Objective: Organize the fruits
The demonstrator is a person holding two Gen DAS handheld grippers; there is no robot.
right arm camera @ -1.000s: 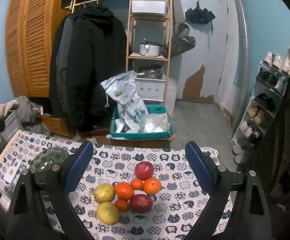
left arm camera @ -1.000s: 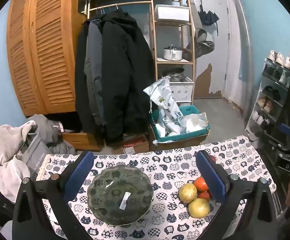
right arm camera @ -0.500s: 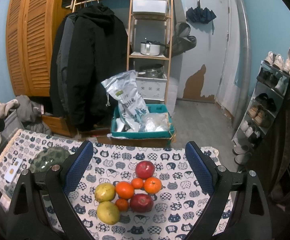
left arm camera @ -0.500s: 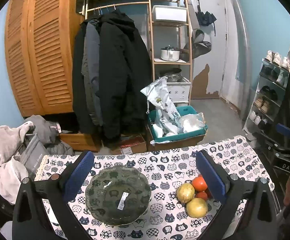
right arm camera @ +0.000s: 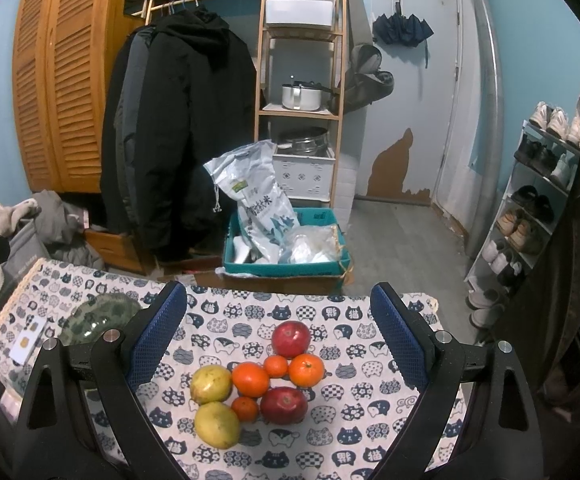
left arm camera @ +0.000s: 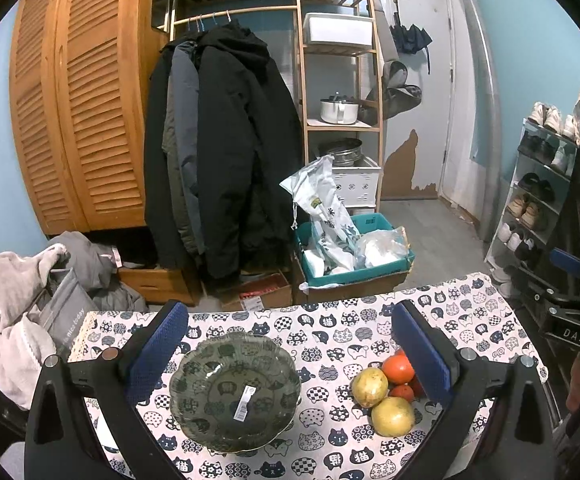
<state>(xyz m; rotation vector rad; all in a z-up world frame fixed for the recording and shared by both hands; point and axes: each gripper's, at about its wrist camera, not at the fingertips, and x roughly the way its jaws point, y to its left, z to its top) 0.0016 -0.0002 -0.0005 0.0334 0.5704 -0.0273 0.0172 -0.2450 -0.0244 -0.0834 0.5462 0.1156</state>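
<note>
Hovering above counter (right arm camera: 370,432) with cat-print cloth; both claws spread wide, holding nothing. Left claw (left arm camera: 290,350) framing empty scalloped green glass bowl (left arm camera: 235,390). Right claw (right arm camera: 278,336) framing tight cluster: two yellow-green pears (right arm camera: 217,424), four oranges (right arm camera: 251,379), two red apples (right arm camera: 284,405). Fruit all touching, so risking nudging neighbours and rolling them toward counter edge when closing on one.

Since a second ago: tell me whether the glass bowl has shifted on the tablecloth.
No. The glass bowl keeps the same gap to the nearest yellow fruit on the tablecloth.
</note>
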